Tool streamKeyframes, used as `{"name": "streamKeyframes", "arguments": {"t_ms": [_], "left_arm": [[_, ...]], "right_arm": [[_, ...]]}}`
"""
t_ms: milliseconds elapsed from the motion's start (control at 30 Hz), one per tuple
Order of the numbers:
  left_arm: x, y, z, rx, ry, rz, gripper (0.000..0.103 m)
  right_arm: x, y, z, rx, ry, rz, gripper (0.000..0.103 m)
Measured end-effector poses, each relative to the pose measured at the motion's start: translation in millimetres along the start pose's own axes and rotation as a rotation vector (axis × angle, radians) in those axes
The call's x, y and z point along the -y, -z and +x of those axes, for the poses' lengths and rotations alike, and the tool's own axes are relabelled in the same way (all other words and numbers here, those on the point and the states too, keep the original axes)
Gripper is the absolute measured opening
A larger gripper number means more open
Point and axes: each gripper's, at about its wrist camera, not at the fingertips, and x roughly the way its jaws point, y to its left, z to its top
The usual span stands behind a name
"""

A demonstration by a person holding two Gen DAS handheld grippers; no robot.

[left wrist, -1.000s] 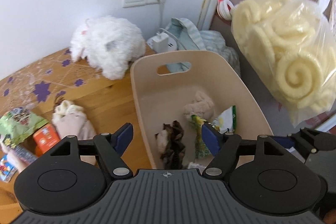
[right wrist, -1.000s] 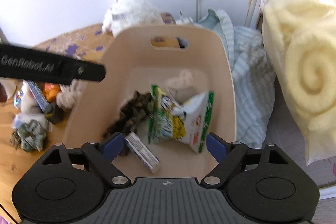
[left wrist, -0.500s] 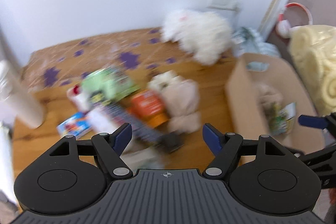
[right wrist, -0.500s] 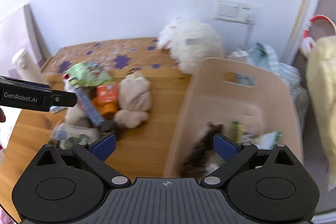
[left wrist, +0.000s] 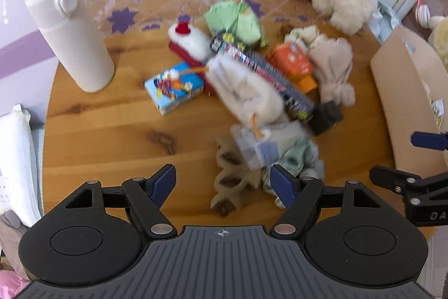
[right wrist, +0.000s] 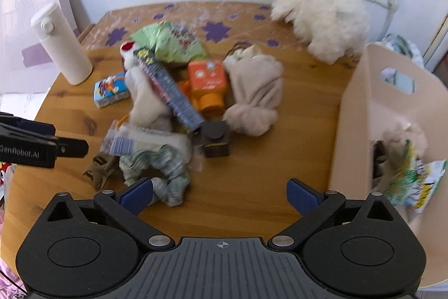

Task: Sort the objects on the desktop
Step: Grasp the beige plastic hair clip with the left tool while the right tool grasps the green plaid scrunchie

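Right wrist view shows both tools, right tool [right wrist: 219,194] and left tool [left wrist: 222,182], spread and empty, a few items binned in the beige bin [right wrist: 355,114] at right, while the pile [right wrist: 179,91] waits ahead on the desk [right wrist: 252,187].

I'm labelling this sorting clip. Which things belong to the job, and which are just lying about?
Job:
beige bin
orange box
green snack bag
blue carton
green scrunchie

Lying about:
white flask
plush toy
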Motion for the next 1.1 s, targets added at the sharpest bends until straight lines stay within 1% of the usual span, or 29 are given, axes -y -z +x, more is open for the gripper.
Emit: {"name": "streamKeyframes", "arguments": {"t_ms": [100, 233, 400, 533, 633, 733, 767, 833, 867, 900, 933, 967, 1000, 1033, 1100], "left_arm": [[-1.8, 3.5, 10.6, -0.023, 0.007, 0.024, 0.076], [-5.3, 4.8, 24.2, -0.064, 0.043, 0.045, 0.076], [-4.2, 3.3, 45.9, -0.120, 0.068, 0.063, 0.076], [-2.0, 1.9, 63.2, -0.154, 0.074, 0.080, 0.076], [0.0, 1.5, 72.7, -0.150, 0.068, 0.102, 0.075], [-1.0, -1.5, 81.4, -0.152, 0.065, 0.097, 0.075], [-0.1, -2.1, 81.5, -0.140, 0.061, 0.103, 0.074], [3.3, -2.2, 82.3, -0.120, 0.049, 0.129, 0.072], [4.5, -2.1, 82.4, -0.112, 0.043, 0.138, 0.069], [5.7, -1.7, 82.1, -0.103, 0.038, 0.148, 0.063], [7.4, -1.1, 81.6, -0.093, 0.026, 0.162, 0.060], [8.0, -0.9, 81.0, -0.088, 0.032, 0.168, 0.054], [8.7, -2.3, 79.9, -0.085, 0.036, 0.169, 0.049], [8.8, -2.5, 79.8, -0.085, 0.037, 0.167, 0.049], [9.0, -2.7, 79.6, -0.085, 0.038, 0.161, 0.049]], "right_arm": [[-10.0, 2.1, 13.9, -0.026, -0.004, 0.001, 0.103], [-24.2, 7.4, 30.6, -0.058, -0.017, -0.023, 0.103], [-39.2, 14.8, 50.2, -0.094, -0.028, -0.066, 0.100], [-45.2, 14.3, 66.5, -0.114, -0.034, -0.052, 0.098], [-49.6, 11.2, 77.9, -0.117, -0.026, -0.047, 0.095], [-53.9, 10.1, 87.5, -0.116, -0.022, -0.053, 0.089], [-54.9, 9.9, 89.3, -0.112, -0.023, -0.050, 0.090], [-57.4, 9.6, 89.4, -0.095, -0.013, -0.074, 0.087], [-57.5, 9.0, 89.1, -0.085, -0.012, -0.085, 0.082], [-57.3, 8.6, 88.1, -0.074, -0.017, -0.094, 0.070], [-57.0, 8.3, 86.7, -0.065, -0.023, -0.099, 0.066], [-56.2, 7.7, 85.5, -0.059, -0.024, -0.104, 0.059], [-55.5, 7.1, 84.7, -0.058, -0.024, -0.106, 0.055], [-54.3, 6.6, 84.4, -0.057, -0.025, -0.107, 0.053], [-52.5, 5.9, 84.1, -0.053, -0.026, -0.110, 0.044]]}}
